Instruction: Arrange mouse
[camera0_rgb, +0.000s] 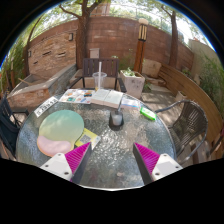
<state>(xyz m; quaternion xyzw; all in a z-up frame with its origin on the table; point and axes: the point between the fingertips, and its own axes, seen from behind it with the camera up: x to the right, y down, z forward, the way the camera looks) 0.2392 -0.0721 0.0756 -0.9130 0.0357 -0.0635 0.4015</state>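
A dark grey computer mouse (116, 118) lies on the round glass table (110, 160), beyond my fingers and a little right of the round mouse pad. The mouse pad (61, 132) is a pastel green and pink disc on the table's left side, just ahead of my left finger. My gripper (112, 158) is open and empty, its magenta pads (78, 157) spread wide over bare glass, well short of the mouse.
Beyond the mouse are an open book or papers (100, 97) and a clear cup with a straw (99, 79). A green object (148, 114) lies right of the mouse. Metal chairs (193, 115) ring the table. A brick wall (120, 40) and benches stand behind.
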